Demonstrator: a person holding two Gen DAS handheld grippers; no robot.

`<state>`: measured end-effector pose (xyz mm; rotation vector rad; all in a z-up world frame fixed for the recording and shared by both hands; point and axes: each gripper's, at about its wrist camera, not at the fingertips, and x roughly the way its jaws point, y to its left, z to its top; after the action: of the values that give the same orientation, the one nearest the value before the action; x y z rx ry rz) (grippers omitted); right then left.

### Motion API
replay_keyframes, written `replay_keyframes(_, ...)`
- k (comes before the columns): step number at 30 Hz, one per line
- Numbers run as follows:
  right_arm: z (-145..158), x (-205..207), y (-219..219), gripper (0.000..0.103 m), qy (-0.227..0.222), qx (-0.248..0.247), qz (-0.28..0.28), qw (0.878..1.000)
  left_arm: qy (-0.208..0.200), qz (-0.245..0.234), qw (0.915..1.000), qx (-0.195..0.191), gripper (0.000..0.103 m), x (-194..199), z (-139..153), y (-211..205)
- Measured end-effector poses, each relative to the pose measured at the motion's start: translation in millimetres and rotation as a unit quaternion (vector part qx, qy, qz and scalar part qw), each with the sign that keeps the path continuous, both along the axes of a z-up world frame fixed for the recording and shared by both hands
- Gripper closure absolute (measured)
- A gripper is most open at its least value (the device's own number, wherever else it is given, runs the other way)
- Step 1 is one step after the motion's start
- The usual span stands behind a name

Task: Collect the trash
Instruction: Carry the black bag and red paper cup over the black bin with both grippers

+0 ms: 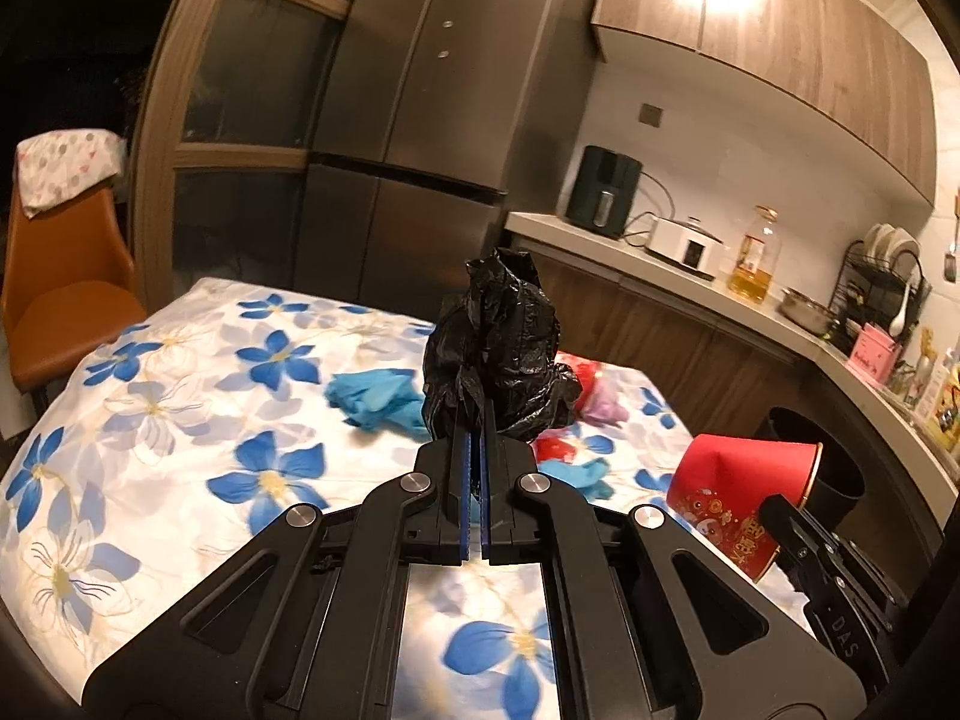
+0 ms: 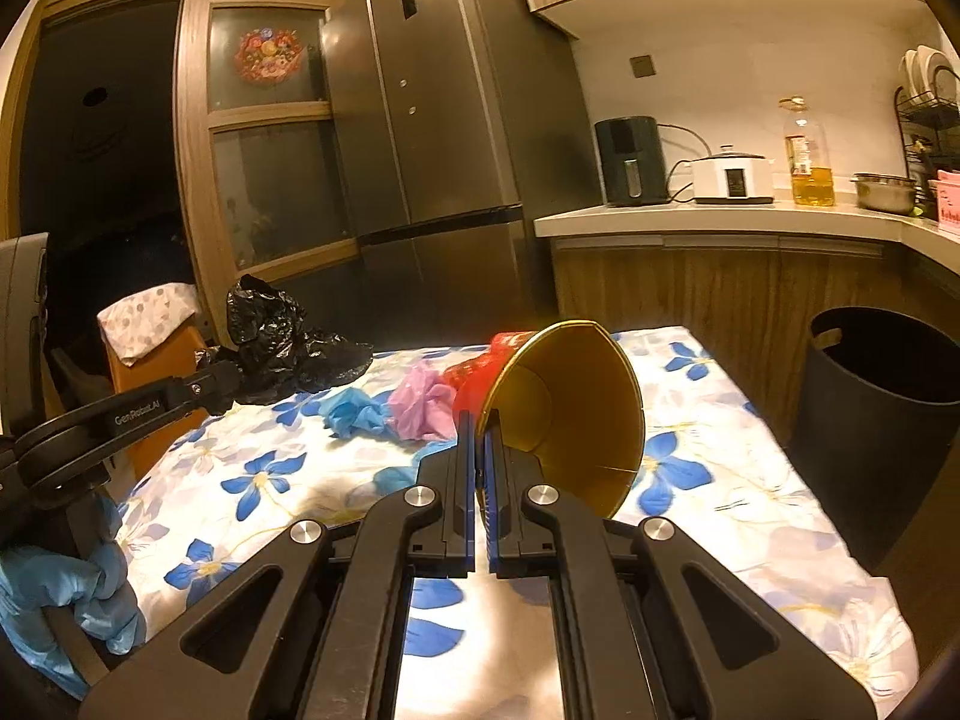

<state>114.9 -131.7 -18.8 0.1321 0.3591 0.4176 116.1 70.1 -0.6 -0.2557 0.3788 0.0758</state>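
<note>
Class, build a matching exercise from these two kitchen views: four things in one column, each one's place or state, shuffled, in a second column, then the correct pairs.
Things
1. black plastic bag
2. red paper cup
3. dark bin
4. oil bottle

Places or states
A. on the floor beside the table
B. on the counter
C. gripped in the left tongs
D. gripped by its rim in the right tongs

Pairs: 1-C, 2-D, 3-A, 4-B

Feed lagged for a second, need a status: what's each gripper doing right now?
Left gripper: closed on the crumpled black plastic bag, lifted off the table.
Right gripper: closed on the rim of the red paper cup, gold inside facing the camera.
</note>
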Motion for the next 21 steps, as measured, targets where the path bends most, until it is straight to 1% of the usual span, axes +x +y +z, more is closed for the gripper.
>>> replay_keyframes(11,7.9,-2.0,-50.5,0.100,-0.013,-0.001,-0.048,0.999,-0.007,-0.060,0.9980,0.018,0.102,18.7,6.5,-63.8)
replay_keyframes(21,14.1,1.7,-103.5,0.100,-0.024,0.001,-0.103,0.994,-0.014,-0.130,0.9909,0.033,0.102,43.2,12.3,-134.2)
